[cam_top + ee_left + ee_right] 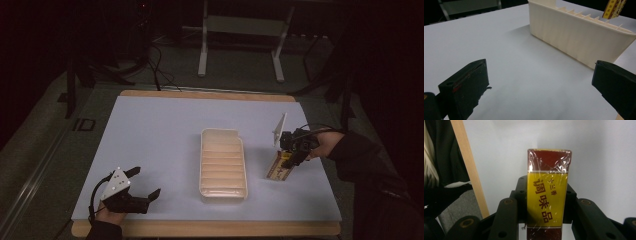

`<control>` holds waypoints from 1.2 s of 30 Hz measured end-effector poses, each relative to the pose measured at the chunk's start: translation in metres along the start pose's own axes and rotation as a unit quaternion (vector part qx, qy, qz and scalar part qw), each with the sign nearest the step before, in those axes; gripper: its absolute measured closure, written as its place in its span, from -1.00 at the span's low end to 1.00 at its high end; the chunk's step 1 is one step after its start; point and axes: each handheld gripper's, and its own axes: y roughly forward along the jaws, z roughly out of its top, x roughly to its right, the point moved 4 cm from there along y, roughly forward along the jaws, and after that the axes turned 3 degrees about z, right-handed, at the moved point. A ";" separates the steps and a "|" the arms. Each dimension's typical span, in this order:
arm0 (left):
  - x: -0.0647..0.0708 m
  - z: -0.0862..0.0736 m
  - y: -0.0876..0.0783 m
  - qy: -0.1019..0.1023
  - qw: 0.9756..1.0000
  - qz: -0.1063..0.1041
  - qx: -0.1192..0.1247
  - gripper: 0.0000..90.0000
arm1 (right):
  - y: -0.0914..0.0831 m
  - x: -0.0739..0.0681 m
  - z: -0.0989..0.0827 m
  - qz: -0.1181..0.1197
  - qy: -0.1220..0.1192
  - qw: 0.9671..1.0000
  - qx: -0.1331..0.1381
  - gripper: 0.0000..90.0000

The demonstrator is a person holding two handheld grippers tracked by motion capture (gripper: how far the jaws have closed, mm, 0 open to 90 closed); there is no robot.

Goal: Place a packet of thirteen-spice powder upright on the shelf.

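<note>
A: Where is the packet point(280, 168) right now?

B: In the right gripper point(291, 159), to the right of the slotted tray point(223, 165), low over the counter point(160, 135). The right gripper view has the jaws clamped on its two long sides, the yellow label with red characters facing the camera.

A: And the left gripper point(142, 185)?

B: Resting near the front left corner of the counter, jaws wide apart with nothing between them. Its own view looks across bare surface at the tray's side wall.

A: What could go wrong from here?

B: My guess is the packet is meant for one of the tray's slots. It is wrapped in glossy film, so it could slide in the jaws if the grip is light. The slots look narrow; if the packet comes in tilted, it could catch on a divider and push the tray, which looks light and is held by nothing. The left gripper is well away and could not steady it.

A: Anything you can't make out?

B: Whether the packet's lower end touches the counter; the high view is dim there. The lower end is also cut off in the right gripper view. The small print above the big characters is too fine to read. The room beyond the counter is dark.
</note>
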 end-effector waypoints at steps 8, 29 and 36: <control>0.001 0.000 0.000 0.001 1.000 0.000 0.000 -0.98 | -0.018 -0.012 0.009 -0.005 0.008 0.999 0.038 0.51; 0.001 0.000 0.000 0.002 1.000 -0.001 0.000 -0.98 | -0.050 -0.033 0.045 -0.043 -0.049 0.988 0.142 0.51; 0.001 0.000 0.000 0.002 1.000 -0.003 0.001 -0.98 | -0.055 -0.037 0.063 -0.046 -0.065 0.978 0.190 0.51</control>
